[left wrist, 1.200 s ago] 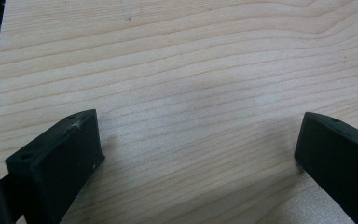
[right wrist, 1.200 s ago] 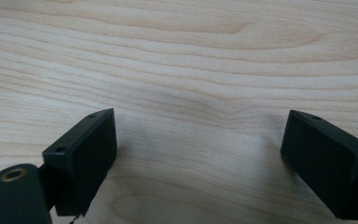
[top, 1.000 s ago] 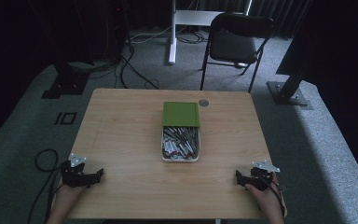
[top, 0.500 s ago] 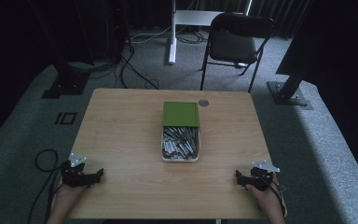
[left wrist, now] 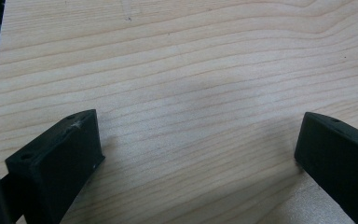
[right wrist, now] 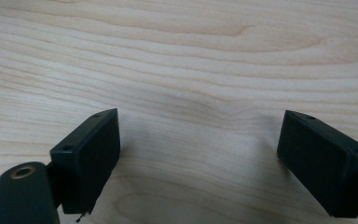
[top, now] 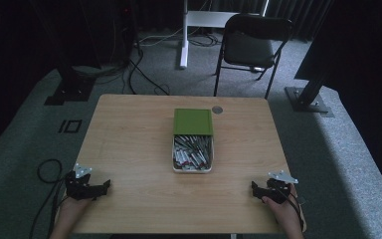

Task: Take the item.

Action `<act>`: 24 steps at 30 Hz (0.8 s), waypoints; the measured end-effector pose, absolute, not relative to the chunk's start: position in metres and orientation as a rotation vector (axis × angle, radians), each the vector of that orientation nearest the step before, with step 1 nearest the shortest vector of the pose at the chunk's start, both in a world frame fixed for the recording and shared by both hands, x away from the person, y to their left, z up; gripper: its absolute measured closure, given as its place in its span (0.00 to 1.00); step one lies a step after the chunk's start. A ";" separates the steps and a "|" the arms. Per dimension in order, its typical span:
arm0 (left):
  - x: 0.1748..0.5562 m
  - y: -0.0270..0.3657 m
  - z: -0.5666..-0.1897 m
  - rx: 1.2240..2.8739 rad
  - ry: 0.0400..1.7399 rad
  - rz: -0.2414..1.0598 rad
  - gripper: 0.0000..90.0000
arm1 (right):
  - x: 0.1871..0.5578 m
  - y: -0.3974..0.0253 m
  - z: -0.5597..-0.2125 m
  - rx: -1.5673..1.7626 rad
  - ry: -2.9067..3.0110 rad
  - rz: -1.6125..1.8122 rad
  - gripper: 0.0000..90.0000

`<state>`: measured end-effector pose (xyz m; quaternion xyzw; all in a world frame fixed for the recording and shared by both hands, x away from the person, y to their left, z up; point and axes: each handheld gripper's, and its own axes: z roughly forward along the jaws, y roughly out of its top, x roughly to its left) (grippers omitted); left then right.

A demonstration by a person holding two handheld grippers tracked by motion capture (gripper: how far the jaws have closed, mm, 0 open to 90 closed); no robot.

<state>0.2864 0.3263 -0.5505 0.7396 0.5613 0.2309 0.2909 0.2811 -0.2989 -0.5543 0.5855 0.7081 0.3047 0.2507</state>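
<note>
- Nothing has moved since the frames a second ago: both grippers sit at the same near corners of the bench [top: 129,129], and the tray is in the same spot.
- The left gripper [top: 102,185] rests at the near left corner, held by the person's left hand [top: 69,209]. In the left gripper view its 2 black jaws stand spread wide, released, with bare wood grain between them and nothing held [left wrist: 200,140].
- The right gripper [top: 255,188] rests at the near right corner, in the person's right hand [top: 284,211]. In the right gripper view its 2 jaws are likewise wide apart, with nothing but wood between them [right wrist: 198,140].
- 1 white tray [top: 175,158] lies at the middle of the bench, well apart from both grippers, heaped with small silvery and dark pieces too many and too small to count.
- 1 green lid [top: 193,121] covers the tray's far half.
- 1 small round grey disc [top: 217,109] lies just beyond the lid's far right corner.
- 1 black folding chair [top: 251,45] stands on the carpet beyond the bench.
</note>
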 end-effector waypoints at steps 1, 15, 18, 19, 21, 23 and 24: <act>0.286 0.326 -0.551 1.972 1.497 0.616 0.01 | 0.282 -0.298 -0.553 1.593 1.924 0.836 0.15; 0.286 0.326 -0.550 1.973 1.496 0.616 0.01 | 0.293 -0.280 -0.529 1.535 1.912 0.900 0.16; 0.286 0.326 -0.551 1.972 1.497 0.616 0.01 | 0.295 -0.274 -0.524 1.514 1.914 0.915 0.16; 0.286 0.326 -0.550 1.972 1.497 0.616 0.01 | 0.296 -0.272 -0.522 1.503 1.915 0.918 0.16; 0.286 0.326 -0.551 1.972 1.496 0.616 0.01 | 0.298 -0.268 -0.518 1.492 1.913 0.929 0.16; 0.286 0.326 -0.550 1.972 1.497 0.616 0.01 | 0.299 -0.266 -0.517 1.486 1.915 0.938 0.17; 0.286 0.326 -0.550 1.973 1.497 0.616 0.01 | 0.300 -0.262 -0.513 1.471 1.921 0.945 0.17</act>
